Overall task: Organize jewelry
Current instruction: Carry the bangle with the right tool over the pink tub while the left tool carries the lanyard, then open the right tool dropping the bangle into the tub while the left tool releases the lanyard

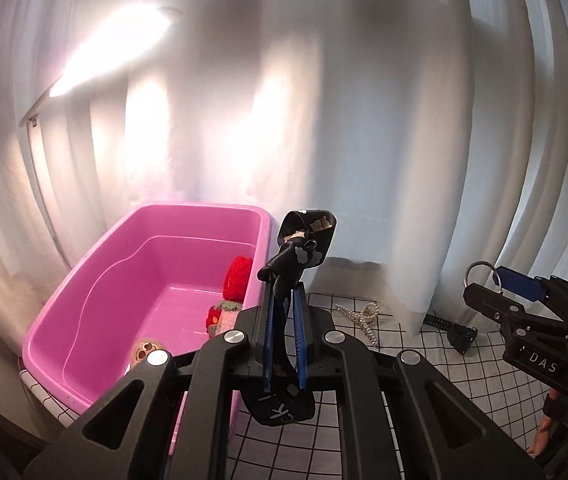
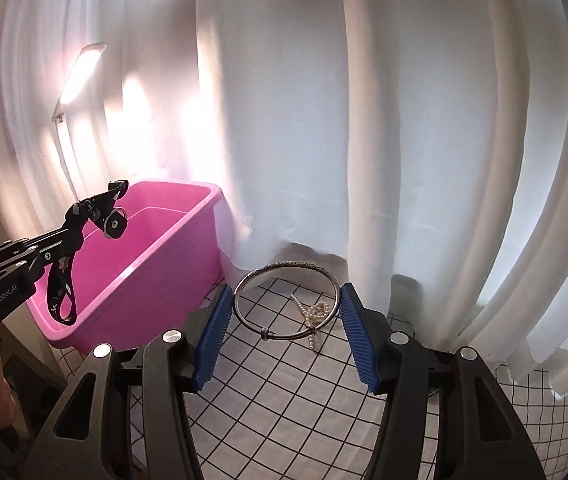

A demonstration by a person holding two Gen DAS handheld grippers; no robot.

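My left gripper [image 1: 284,304] is shut on a black patterned headband [image 1: 304,244], held in the air beside the pink tub [image 1: 155,264]; it also shows in the right wrist view [image 2: 95,208] over the tub [image 2: 155,256]. My right gripper [image 2: 286,304] holds a silver bangle [image 2: 284,300] pinched across its width between the blue pads, above the checked cloth. The bangle's edge shows in the left wrist view [image 1: 480,274]. A pearl necklace [image 2: 316,314] lies on the cloth beyond it, also seen in the left wrist view [image 1: 362,318].
The tub holds a red knitted piece [image 1: 237,276], a small red and cream item [image 1: 219,318] and a round tan item [image 1: 145,352]. A black watch [image 1: 454,330] lies by the white curtain [image 2: 404,160]. A lit lamp [image 2: 79,76] stands behind the tub.
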